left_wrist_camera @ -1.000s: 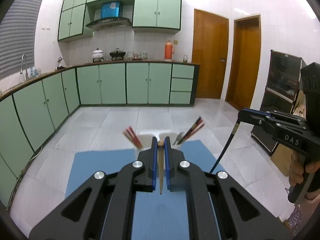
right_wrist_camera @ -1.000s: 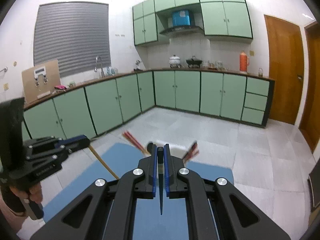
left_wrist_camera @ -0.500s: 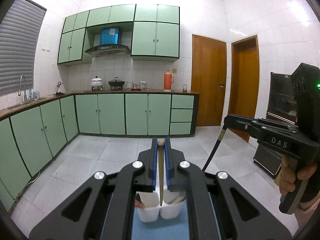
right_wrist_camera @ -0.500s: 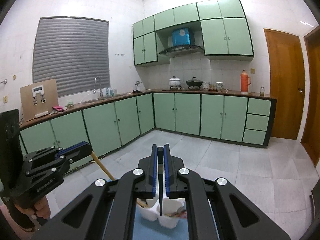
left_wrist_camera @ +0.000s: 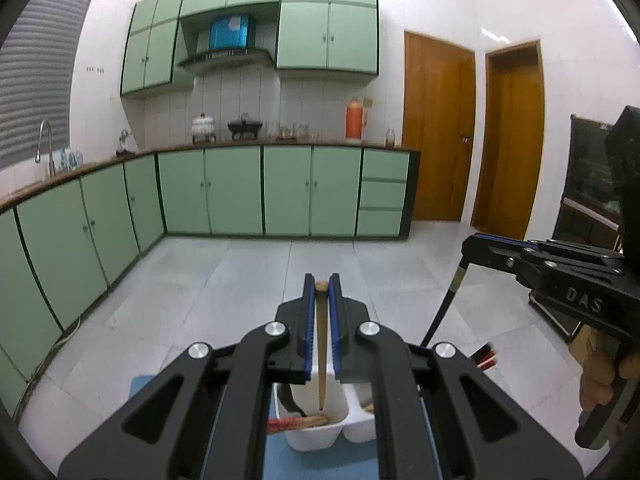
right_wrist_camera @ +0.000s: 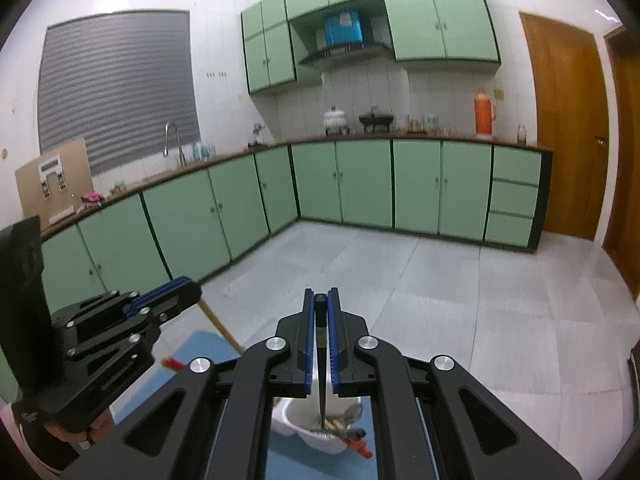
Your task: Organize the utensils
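Down at the near edge of both wrist views sits the white utensil caddy (left_wrist_camera: pixel 316 438), a plastic tub split into compartments, standing on a blue mat (left_wrist_camera: pixel 280 460). Red-handled utensils (left_wrist_camera: pixel 286 424) lie slanted in its left compartment, and from the other side a spoon bowl (right_wrist_camera: pixel 354 412) and more red tips poke from the tub.

Directly above the caddy the left gripper (left_wrist_camera: pixel 321 286) is clamped narrow on a wooden chopstick (left_wrist_camera: pixel 322 360), which hangs point-down between the blue pads, its tip over the left compartment. Whether the tip touches anything inside, I cannot tell.

Beside it the right gripper (right_wrist_camera: pixel 320 300) is likewise pinched tight on a dark chopstick (right_wrist_camera: pixel 321 360), held upright with its tip down over the caddy. In the left view that same stick slants down from the right gripper's jaws toward the tub.

Each tool is carried by a hand (left_wrist_camera: pixel 600 384) at its grip.

Beyond them stretch pale floor tiles (left_wrist_camera: pixel 240 280), green base cabinets (left_wrist_camera: pixel 232 192) under a brown worktop, and two wooden doors (left_wrist_camera: pixel 438 128).
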The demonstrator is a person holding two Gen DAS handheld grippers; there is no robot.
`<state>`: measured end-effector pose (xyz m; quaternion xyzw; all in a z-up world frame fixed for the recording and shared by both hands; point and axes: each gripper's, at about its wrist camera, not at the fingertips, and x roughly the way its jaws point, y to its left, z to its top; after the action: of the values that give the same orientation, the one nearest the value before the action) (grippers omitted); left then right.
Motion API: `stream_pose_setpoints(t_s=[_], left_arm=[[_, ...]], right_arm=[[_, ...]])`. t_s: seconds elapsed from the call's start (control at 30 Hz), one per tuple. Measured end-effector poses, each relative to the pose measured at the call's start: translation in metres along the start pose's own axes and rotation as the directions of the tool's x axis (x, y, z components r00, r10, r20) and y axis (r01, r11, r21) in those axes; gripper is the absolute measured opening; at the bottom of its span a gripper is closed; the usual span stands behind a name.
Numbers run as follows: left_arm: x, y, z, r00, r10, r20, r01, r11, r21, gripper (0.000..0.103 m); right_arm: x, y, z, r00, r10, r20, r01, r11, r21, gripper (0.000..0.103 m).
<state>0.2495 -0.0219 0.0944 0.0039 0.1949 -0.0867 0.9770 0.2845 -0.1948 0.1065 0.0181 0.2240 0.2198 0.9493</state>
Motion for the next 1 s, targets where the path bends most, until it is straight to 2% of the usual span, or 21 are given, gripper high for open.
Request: stream_pose_setpoints(t_s=[0.13,0.17,0.2,0.23,0.3,0.37,0.43,0.53,0.57,0.63,0.8,0.9,1.0], left_arm=[[0.01,0.008,-0.018,0.999,-0.008,-0.054,0.008,1.0,-0.006,0.007],[0.009,0.01,-0.021,0.998,-0.01,-0.058,0.01,1.0,-0.009,0.008],[0.006,0.013,-0.025,0.998,-0.014,-0.063,0.013,1.0,-0.015,0.013],[0.001,0.015,-0.027,0.998,-0.01,-0.062,0.009,1.0,-0.021,0.021],[-0.012,0.02,-0.031,0.999,-0.003,-0.044,0.001,0.999,-0.032,0.031],[-0.025,0.021,-0.033,1.0,0.003,-0.03,-0.004,0.999,-0.039,0.037],[-0.042,0.022,-0.037,1.0,0.016,-0.026,-0.017,0.999,-0.041,0.052],[-0.064,0.021,-0.044,0.999,0.037,-0.021,-0.038,0.999,-0.035,0.067],[-0.068,0.021,-0.044,0.999,0.042,-0.024,-0.043,0.998,-0.035,0.069],[-0.082,0.021,-0.05,0.999,0.045,-0.031,-0.046,0.998,-0.042,0.077],[-0.111,0.019,-0.066,0.996,0.06,-0.06,-0.063,0.997,-0.053,0.087],[-0.129,0.016,-0.074,0.996,0.061,-0.066,-0.064,0.997,-0.047,0.089],[-0.141,0.013,-0.075,0.996,0.057,-0.07,-0.06,0.997,-0.042,0.09]], right_arm=[[0.007,0.0,-0.02,0.999,0.012,-0.048,-0.012,1.0,-0.002,0.008],[0.005,-0.001,-0.023,0.999,0.013,-0.047,-0.013,1.0,0.001,0.011],[0.001,-0.002,-0.027,0.999,0.01,-0.042,-0.01,1.0,0.011,0.018],[-0.003,-0.003,-0.029,0.999,0.01,-0.034,-0.009,1.0,0.019,0.022],[-0.014,-0.005,-0.032,1.0,0.002,-0.014,-0.001,0.999,0.033,0.026],[-0.029,-0.006,-0.036,1.0,-0.009,0.006,0.009,0.999,0.049,0.032],[-0.045,-0.005,-0.04,1.0,-0.021,0.021,0.019,0.998,0.056,0.038],[-0.067,0.003,-0.048,0.999,-0.037,0.032,0.036,0.998,0.044,0.048],[-0.073,0.005,-0.051,0.999,-0.041,0.036,0.039,0.998,0.043,0.057],[-0.089,0.012,-0.062,0.998,-0.041,0.041,0.039,0.998,0.042,0.063],[-0.114,0.026,-0.088,0.999,-0.051,0.015,0.05,0.997,0.062,0.084],[-0.128,0.035,-0.103,0.998,-0.063,0.008,0.063,0.996,0.065,0.093],[-0.139,0.044,-0.111,0.998,-0.055,0.003,0.055,0.996,0.069,0.097]])
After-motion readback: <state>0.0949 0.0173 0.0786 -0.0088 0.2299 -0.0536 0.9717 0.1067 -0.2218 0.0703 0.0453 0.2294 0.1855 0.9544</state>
